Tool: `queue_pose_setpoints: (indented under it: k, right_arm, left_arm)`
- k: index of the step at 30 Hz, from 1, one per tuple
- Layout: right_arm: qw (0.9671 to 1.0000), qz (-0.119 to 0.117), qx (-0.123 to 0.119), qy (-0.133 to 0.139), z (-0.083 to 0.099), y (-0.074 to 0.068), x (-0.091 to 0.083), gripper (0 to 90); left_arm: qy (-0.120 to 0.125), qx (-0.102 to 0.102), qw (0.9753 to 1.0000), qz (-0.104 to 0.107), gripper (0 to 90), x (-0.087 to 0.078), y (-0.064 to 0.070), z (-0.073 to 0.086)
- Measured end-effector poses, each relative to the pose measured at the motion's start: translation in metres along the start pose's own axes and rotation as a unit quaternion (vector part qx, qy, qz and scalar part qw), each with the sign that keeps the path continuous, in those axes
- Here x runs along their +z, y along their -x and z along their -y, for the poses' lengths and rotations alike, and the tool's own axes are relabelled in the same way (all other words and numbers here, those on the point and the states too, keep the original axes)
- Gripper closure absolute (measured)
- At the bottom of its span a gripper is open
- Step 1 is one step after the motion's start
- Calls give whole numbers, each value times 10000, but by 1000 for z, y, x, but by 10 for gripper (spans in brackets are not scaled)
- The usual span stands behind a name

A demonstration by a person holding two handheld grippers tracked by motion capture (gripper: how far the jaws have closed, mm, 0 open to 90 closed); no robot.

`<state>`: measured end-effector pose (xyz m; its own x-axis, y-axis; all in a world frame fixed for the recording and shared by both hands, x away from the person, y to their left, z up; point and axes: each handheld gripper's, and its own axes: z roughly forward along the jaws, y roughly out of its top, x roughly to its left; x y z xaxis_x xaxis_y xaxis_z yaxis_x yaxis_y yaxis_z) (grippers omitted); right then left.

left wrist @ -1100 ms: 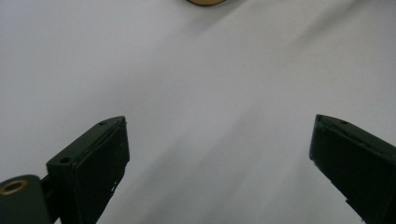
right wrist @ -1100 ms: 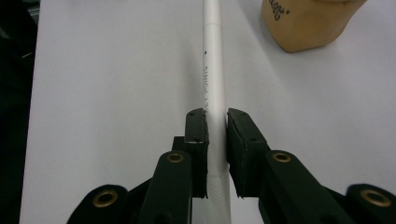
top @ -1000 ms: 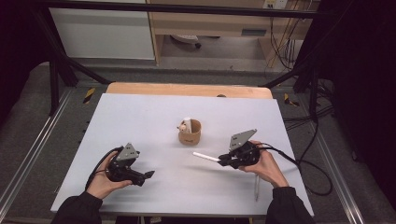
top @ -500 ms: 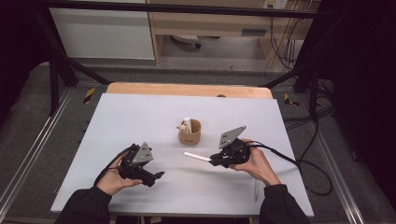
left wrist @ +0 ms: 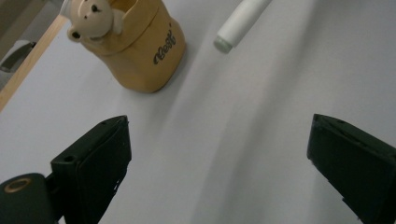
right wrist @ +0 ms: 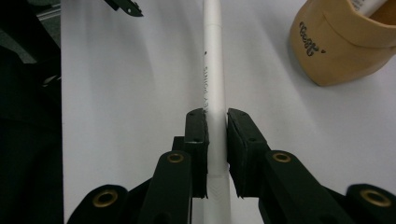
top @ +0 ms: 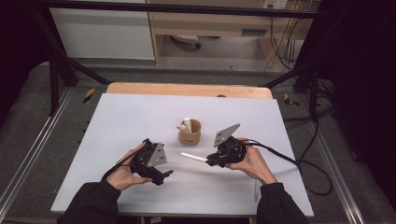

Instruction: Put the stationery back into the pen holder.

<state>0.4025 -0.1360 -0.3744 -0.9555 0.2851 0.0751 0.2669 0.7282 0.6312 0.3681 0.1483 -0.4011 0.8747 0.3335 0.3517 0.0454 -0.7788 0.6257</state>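
The right gripper (right wrist: pixel 215 140) was clamped on a white marker (right wrist: pixel 214 79), its two black jaws pressed against the barrel near the rear end. The marker was a slim, plain white cylinder with a line of small dark print running along the barrel and a flat, greyish tip, seen in the left gripper view (left wrist: pixel 239 23). In the high view the marker (top: pixel 194 157) was held just above the white table (top: pixel 116 121), its long axis nearly level, the free end pointing toward the person's left and slightly away, just in front of a tan cup (top: pixel 190 132) with a small bear figure on its rim. The left gripper (top: pixel 161 175) was spread wide with nothing between its jaws, low over the table near the person. Compared with half a second before, the right gripper and marker had shifted a little toward the cup, and the left gripper had moved inward toward the middle of the table.
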Motion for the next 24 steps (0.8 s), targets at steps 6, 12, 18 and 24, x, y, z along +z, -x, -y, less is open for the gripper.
queue_pose_setpoints:
  k: [6, 12, 18, 24]
  right_arm:
    - [9999, -12, 64, -83, -5, -3, 2, 786]
    - [9995, -55, 268, -132, -6, -3, 4, 786]
    - [9990, -37, 426, -139, -6, -2, 3, 786]
    - [9980, -23, 621, -145, -6, -2, 1, 786]
  left_arm:
    - [-23, 486, 9988, -19, 89, 8, 6, -15]
    - [13, 960, 9953, -111, 126, 16, 12, -29]
    - [57, 1430, 9894, -237, 175, 23, 17, -42]
    - [114, 1790, 9833, -302, 250, 30, 24, -53]
